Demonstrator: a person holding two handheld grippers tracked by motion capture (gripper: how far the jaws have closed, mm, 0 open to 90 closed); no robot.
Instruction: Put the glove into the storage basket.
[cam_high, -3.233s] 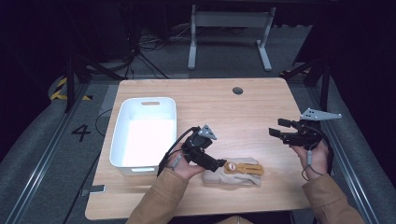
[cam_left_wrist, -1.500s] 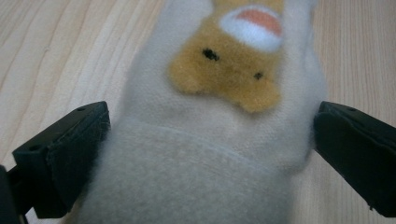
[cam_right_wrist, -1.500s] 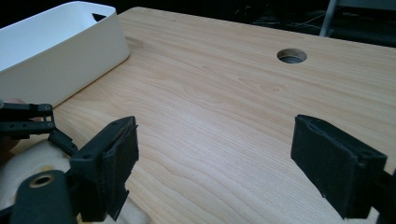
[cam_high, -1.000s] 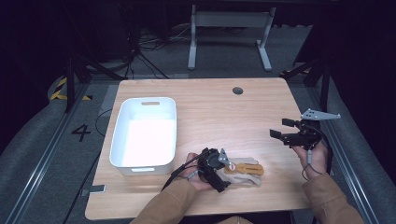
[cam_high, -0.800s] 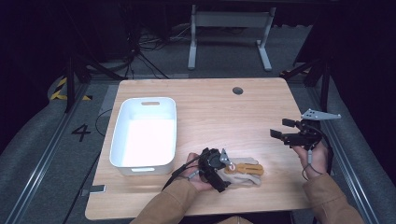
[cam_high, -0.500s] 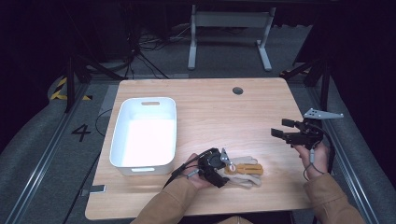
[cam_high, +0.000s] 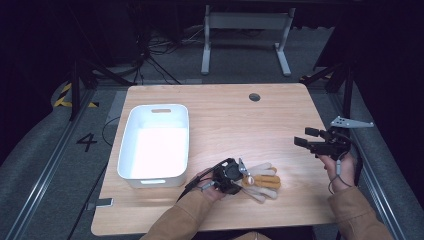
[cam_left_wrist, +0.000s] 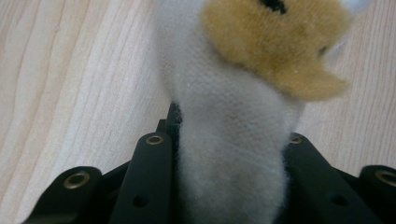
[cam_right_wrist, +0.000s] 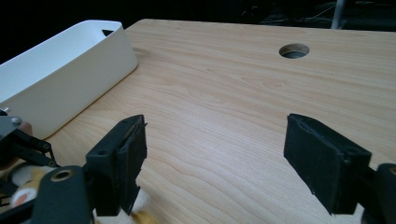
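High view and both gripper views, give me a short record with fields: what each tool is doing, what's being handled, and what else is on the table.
left tool: jaws have just been closing, now shut on the plush toy
plush toy: white and tan, lying on the table near its front edge; white part pinched between the left jaws
right tool: open, nothing between its jaws, held above the table's right side
white bin: on the left part of the table, nothing inside
table: light wood, round hole near the far edge

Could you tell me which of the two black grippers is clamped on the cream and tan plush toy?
The left gripper, pinching the cream and tan plush toy; the right gripper hangs open.
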